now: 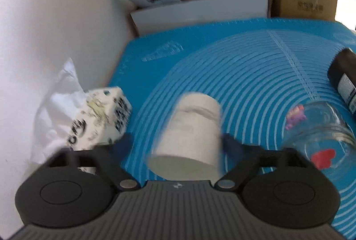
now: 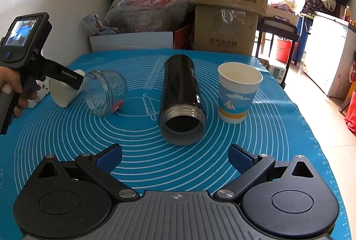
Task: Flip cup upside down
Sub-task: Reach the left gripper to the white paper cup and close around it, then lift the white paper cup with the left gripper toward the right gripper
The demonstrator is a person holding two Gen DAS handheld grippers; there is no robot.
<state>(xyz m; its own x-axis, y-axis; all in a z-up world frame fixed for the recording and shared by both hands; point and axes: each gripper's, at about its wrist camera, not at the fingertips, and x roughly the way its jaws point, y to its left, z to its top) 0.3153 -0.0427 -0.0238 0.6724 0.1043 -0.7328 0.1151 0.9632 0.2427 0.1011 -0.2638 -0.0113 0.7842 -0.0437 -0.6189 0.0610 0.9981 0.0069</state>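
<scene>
At the far left of the blue mat (image 2: 55, 140) on the desk, the left tool (image 1: 175, 144) frames a white cup (image 1: 189, 128) lying on its side, mouth toward the camera; its blue fingers (image 1: 231, 146) sit at either flank, one seeming to touch the cup wall, but blur hides whether they grip. Just right lies a clear glass jar (image 2: 104, 93), tipped over. Next comes a black flask (image 2: 180, 97) on its side, then an upright blue-printed paper cup (image 2: 238, 93). The right tool (image 2: 175, 157) hovers released, nothing between its fingers.
</scene>
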